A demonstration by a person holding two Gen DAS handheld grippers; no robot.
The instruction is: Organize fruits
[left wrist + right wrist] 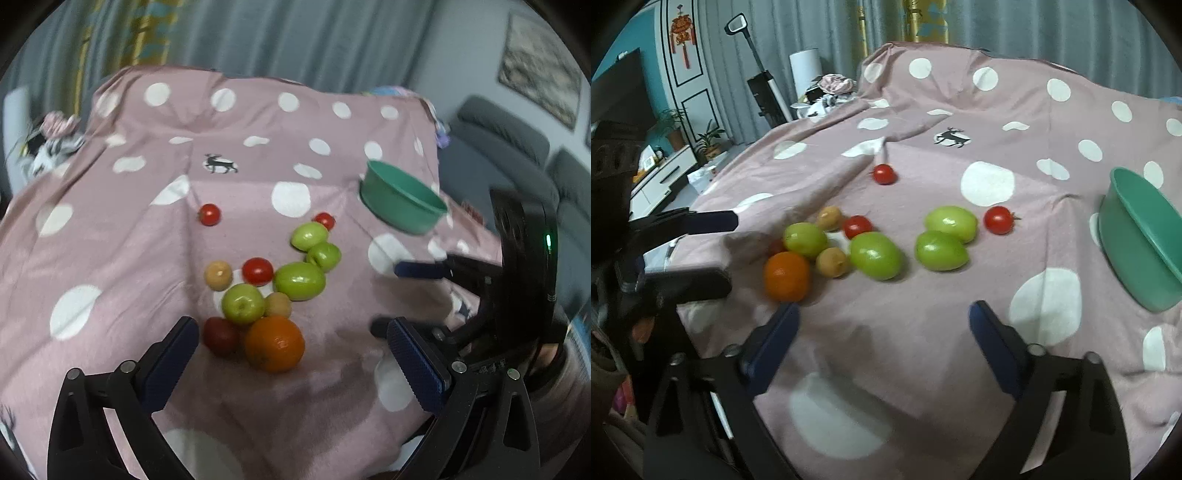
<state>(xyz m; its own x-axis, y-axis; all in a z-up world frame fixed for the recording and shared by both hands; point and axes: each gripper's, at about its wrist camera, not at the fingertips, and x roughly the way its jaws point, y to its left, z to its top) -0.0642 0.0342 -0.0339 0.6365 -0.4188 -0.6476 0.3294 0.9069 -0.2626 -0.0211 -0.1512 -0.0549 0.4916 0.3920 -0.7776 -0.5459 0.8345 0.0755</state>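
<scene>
Tongs (882, 325) above polka-dot pink cloth (923, 350)

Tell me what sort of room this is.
Probably a home living room: a grey sofa, a low TV cabinet with potted plants, and long curtains behind the cloth-covered table.

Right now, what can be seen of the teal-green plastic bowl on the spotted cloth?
The teal-green plastic bowl is round and deep with a flared rim, smooth and matte. What shows of its inside holds no fruit. It sits upright on the pink cloth with white dots, apart from the fruit cluster. Neither gripper touches it.
</scene>
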